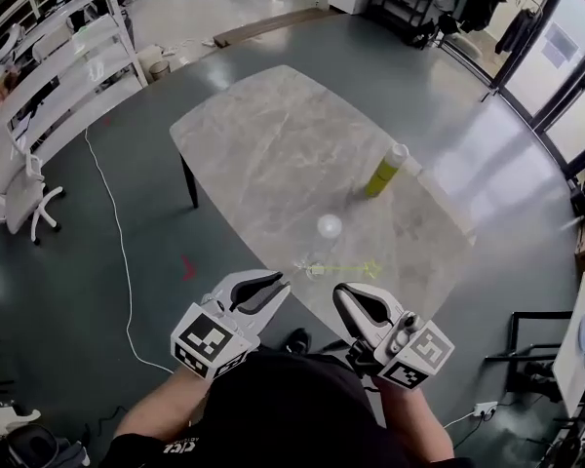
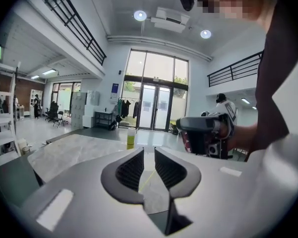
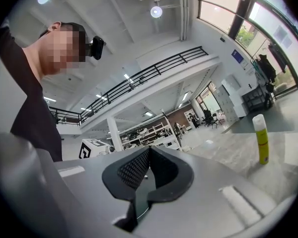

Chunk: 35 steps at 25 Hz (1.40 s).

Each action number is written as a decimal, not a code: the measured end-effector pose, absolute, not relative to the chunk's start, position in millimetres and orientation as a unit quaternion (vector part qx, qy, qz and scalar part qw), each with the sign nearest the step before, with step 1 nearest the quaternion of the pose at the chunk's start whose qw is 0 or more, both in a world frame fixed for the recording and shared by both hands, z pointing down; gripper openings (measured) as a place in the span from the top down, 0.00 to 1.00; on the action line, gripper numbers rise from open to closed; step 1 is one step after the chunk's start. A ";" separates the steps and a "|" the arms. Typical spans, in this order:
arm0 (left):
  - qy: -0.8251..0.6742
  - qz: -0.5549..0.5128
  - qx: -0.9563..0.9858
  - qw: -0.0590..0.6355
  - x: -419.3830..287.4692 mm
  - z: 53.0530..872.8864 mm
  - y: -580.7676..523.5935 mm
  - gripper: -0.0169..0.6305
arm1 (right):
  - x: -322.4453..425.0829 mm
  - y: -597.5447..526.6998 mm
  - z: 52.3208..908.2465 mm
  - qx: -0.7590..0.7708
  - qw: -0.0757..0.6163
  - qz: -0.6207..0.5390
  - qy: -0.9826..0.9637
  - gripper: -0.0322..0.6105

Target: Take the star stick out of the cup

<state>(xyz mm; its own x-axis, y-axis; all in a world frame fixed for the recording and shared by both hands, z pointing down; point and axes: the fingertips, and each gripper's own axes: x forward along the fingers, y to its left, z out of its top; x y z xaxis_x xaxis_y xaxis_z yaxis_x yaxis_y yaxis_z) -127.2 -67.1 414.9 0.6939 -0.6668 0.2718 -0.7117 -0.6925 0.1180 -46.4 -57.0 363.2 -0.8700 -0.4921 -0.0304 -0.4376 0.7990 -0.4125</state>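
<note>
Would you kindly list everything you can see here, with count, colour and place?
table: one, grey marble, mid-room
bottle: one, yellow-green, white cap, upright on table's far right
star stick: one, pale yellow-green, near table's near edge
cup: one, clear, faint, by the stick; whether it holds it, unclear
cable: one, white, floor left of table
shelving: one, white, far left
left claw: one, white-black, jaws slightly apart, empty
right claw: one, white-black, jaws together, empty

no readable text, labels or numbers
</note>
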 end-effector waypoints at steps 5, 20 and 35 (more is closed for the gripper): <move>-0.335 0.135 0.928 0.093 -90.8 430.9 -82.2 0.82 | -14.5 -65.7 367.3 -0.278 0.076 -0.203 0.936 0.93; -0.211 0.234 0.945 0.093 -8.8 543.1 -128.3 0.75 | 49.9 -81.4 397.3 -0.399 0.095 -0.240 0.880 0.93; -0.159 0.351 0.921 0.054 33.5 614.1 -143.2 0.76 | 91.8 -72.8 414.2 -0.432 0.123 -0.257 0.856 0.93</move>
<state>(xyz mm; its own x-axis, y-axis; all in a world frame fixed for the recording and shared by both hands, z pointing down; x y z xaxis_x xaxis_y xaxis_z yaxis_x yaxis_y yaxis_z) 33.5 -143.2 614.1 0.7029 -0.2554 0.6639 -0.3309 -0.9436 -0.0128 91.8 -72.8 414.2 -0.5969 -0.8023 0.0121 -0.6759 0.4947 -0.5463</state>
